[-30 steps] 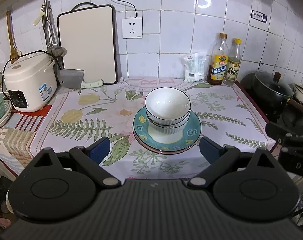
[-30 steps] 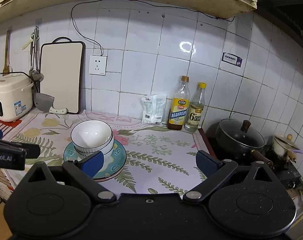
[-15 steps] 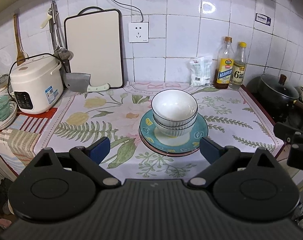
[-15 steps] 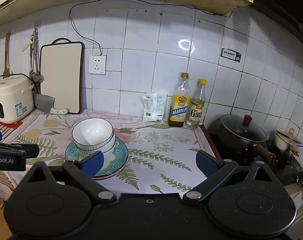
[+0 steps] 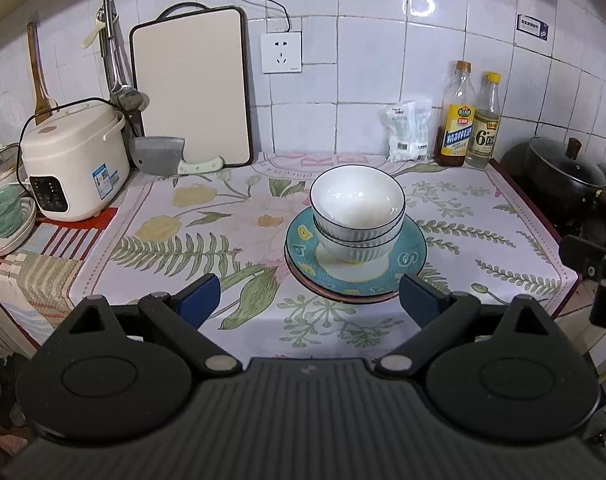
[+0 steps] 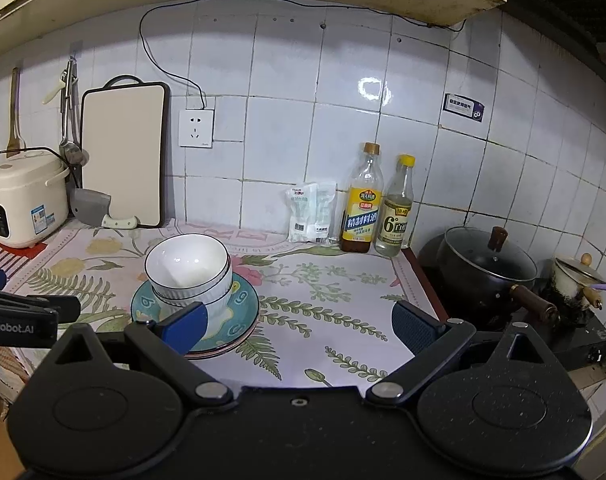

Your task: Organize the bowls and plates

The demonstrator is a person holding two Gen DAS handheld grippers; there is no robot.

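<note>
Two white ribbed bowls point(image 5: 357, 210) are nested and stand on a teal patterned plate point(image 5: 407, 258) that lies on a pinkish plate, in the middle of the flowered counter cloth. The stack also shows in the right wrist view point(image 6: 189, 276), left of centre. My left gripper point(image 5: 307, 300) is open and empty, back from the stack near the counter's front edge. My right gripper point(image 6: 299, 326) is open and empty, to the right of the stack, with its left finger in front of the plate's rim.
A rice cooker point(image 5: 73, 158), cleaver point(image 5: 159, 156) and cutting board point(image 5: 189, 88) stand at the back left. Two bottles point(image 5: 469, 120) and a white packet point(image 5: 407, 130) stand at the back right. A black lidded pot point(image 6: 489, 270) sits on the stove at the right.
Both grippers have drawn back and risen a little from the stack. The bowls and plates have not moved. Both stay open.
</note>
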